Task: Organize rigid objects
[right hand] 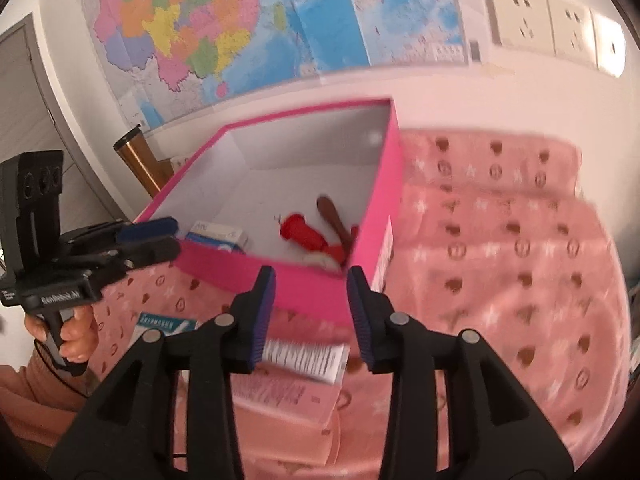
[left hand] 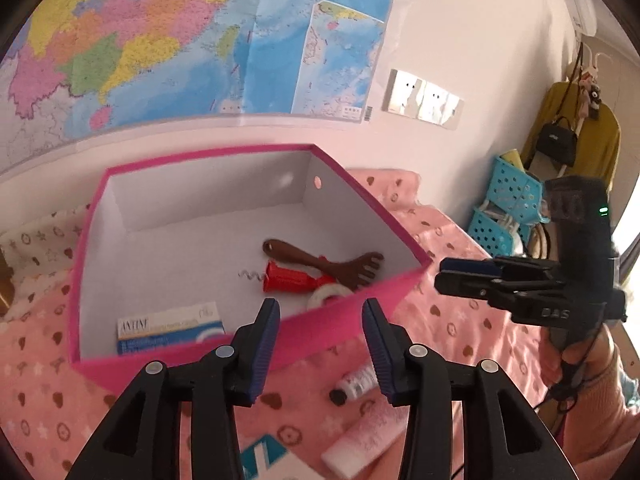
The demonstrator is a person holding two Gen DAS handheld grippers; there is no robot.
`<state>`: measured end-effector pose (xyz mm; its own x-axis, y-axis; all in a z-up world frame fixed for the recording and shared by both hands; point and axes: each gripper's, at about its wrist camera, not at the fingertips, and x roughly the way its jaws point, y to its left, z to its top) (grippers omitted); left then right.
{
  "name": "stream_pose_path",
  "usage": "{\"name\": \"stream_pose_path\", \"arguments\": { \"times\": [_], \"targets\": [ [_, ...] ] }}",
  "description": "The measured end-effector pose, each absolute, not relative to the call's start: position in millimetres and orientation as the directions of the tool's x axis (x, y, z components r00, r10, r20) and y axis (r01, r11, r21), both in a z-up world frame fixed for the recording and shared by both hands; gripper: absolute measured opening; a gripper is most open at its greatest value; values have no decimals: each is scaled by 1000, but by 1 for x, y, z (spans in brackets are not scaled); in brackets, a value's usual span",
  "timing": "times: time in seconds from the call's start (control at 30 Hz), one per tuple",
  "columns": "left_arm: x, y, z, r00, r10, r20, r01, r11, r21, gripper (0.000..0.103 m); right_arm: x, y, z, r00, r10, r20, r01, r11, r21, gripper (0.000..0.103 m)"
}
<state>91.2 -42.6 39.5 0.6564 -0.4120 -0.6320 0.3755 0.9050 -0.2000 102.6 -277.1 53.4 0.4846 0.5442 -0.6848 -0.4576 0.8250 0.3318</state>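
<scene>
A pink box (left hand: 340, 320) with a white inside sits on a pink blanket. It holds a brown back scratcher (left hand: 324, 264), a red corkscrew (left hand: 292, 278), a roll of white tape (left hand: 330, 294) and a blue-and-white carton (left hand: 168, 328). My left gripper (left hand: 320, 344) is open and empty at the box's near wall. My right gripper (right hand: 311, 316) is open and empty above the near wall (right hand: 288, 284); it also shows at the right of the left wrist view (left hand: 476, 276). A small white tube (left hand: 356, 384), a pink tube (left hand: 368, 436) and a blue-and-white packet (left hand: 264, 456) lie in front of the box.
A pink carton with a white label (right hand: 296, 376) and a teal packet (right hand: 164, 322) lie under my right gripper. A map hangs on the wall (left hand: 160, 40). Blue baskets (left hand: 504, 208) stand at the right. A brown cylinder (right hand: 140, 160) stands left of the box.
</scene>
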Motion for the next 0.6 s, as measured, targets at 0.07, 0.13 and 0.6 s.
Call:
{"name": "stream_pose_path", "arguments": {
  "times": [0.07, 0.13, 0.6],
  "targets": [
    [86, -42, 33, 643, -411, -646, 375, 904, -202, 44, 99, -281, 42, 462, 546, -699, -442, 825, 351, 41],
    [83, -44, 24, 624, -411, -665, 375, 904, -208, 44, 97, -283, 27, 431, 544, -720, -422, 826, 372, 41],
    [77, -68, -30, 483, -428, -764, 392, 886, -249, 43, 99, -278, -27, 331, 542, -772, -357, 830, 429, 41]
  ]
}}
